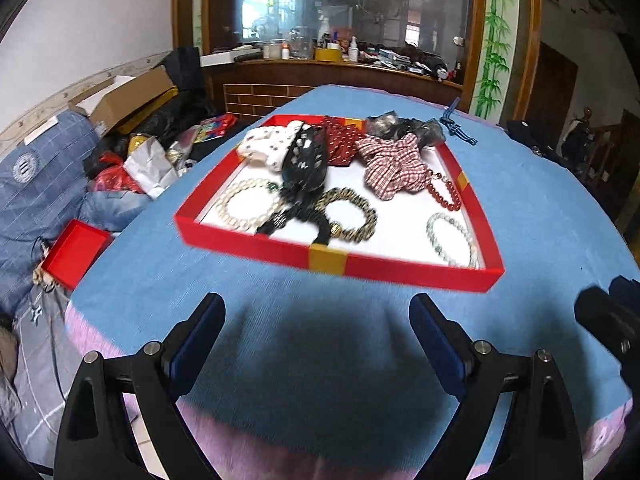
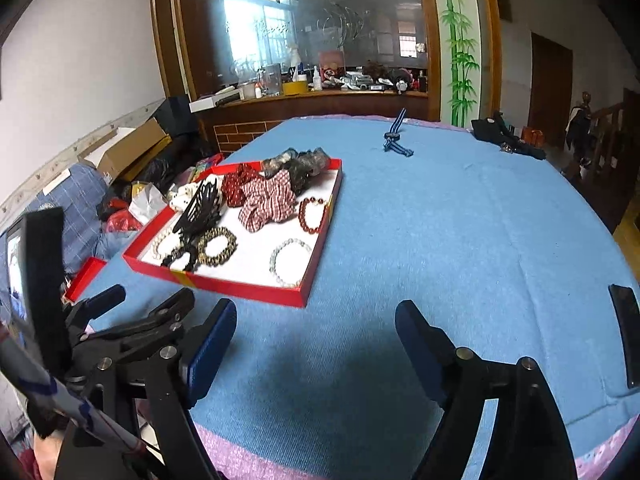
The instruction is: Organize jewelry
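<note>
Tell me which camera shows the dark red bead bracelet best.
The right wrist view: the dark red bead bracelet shows as a whole open loop by the red tray's right wall. In the left wrist view the plaid scrunchie covers part of it.

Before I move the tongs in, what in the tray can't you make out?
- Pearl bracelet: right wrist view, mostly hidden behind the black hair claw.
- Red bead bracelet: left wrist view, upper part under the plaid scrunchie.
- Black scrunchie: left wrist view, motion-blurred; its outline is unclear.
- Clasps and bead detail: too small in both views.
</note>
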